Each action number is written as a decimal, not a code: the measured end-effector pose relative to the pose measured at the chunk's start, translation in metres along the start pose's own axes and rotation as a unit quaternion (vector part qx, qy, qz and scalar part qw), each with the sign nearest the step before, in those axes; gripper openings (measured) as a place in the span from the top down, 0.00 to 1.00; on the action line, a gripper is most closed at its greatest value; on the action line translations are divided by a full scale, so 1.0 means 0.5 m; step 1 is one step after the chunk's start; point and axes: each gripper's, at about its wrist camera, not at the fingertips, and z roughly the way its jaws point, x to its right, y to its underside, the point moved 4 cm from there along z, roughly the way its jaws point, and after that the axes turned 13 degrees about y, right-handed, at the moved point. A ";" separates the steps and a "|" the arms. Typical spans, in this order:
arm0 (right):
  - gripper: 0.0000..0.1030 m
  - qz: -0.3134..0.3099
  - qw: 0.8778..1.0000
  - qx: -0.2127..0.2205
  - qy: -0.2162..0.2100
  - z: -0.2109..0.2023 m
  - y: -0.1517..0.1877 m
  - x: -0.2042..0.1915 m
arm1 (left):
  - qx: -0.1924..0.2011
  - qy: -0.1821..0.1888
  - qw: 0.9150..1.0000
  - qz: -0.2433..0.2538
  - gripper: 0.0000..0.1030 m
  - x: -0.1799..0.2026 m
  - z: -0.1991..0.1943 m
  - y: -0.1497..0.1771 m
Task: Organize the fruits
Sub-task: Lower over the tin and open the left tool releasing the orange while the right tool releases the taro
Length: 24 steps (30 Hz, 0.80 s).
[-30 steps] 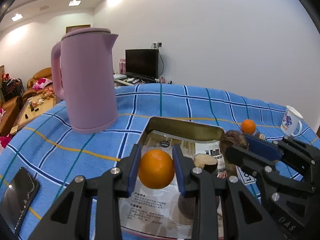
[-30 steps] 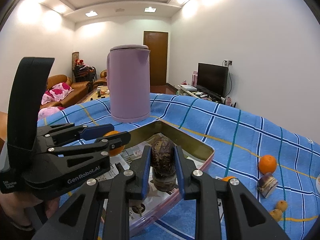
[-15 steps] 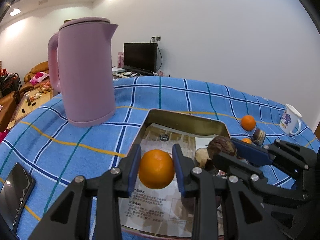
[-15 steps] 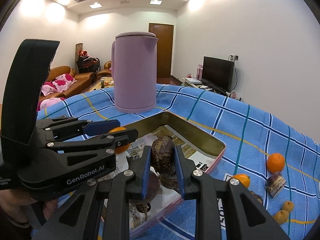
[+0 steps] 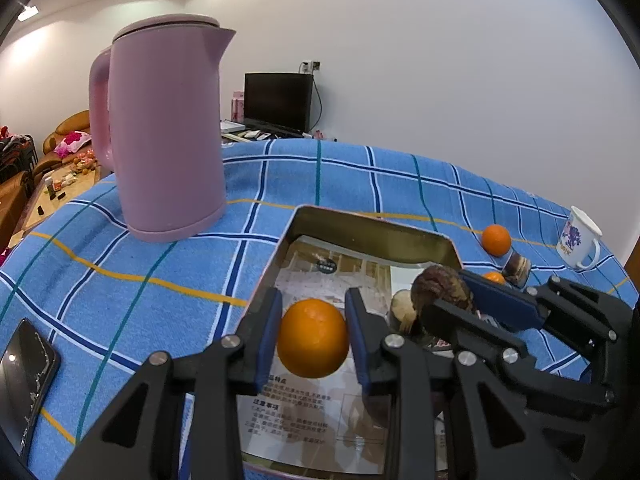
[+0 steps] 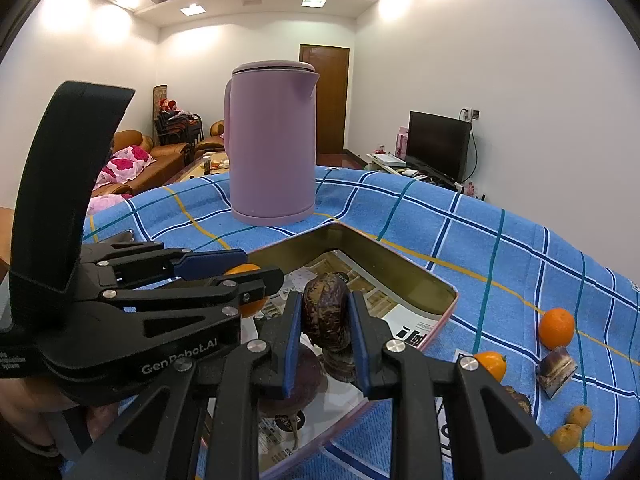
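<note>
My left gripper (image 5: 313, 312) is shut on an orange (image 5: 313, 338) and holds it over the paper-lined metal tray (image 5: 372, 232). My right gripper (image 6: 325, 312) is shut on a dark purple-brown fruit (image 6: 326, 310) over the same tray (image 6: 404, 276). Each gripper shows in the other view: the right one (image 5: 460, 300) to the right of the orange, the left one (image 6: 240, 270) to the left of the dark fruit. Other dark fruit pieces (image 6: 292, 380) lie in the tray under the right gripper.
A pink kettle (image 5: 164, 132) stands on the blue checked cloth behind the tray. Right of the tray lie oranges (image 6: 556, 328), a cut dark fruit (image 6: 556, 366) and small yellow fruits (image 6: 572, 426). A white mug (image 5: 578, 238) is far right, a phone (image 5: 24, 380) at left.
Both grippers have moved forward and lower over the tray, each still holding its fruit. The kettle and tray look nearer.
</note>
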 end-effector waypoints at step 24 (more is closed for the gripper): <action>0.43 0.040 0.999 0.013 -0.007 -0.004 -0.006 0.028 | 0.034 -0.035 0.999 -0.018 0.34 -0.021 -0.034 -0.003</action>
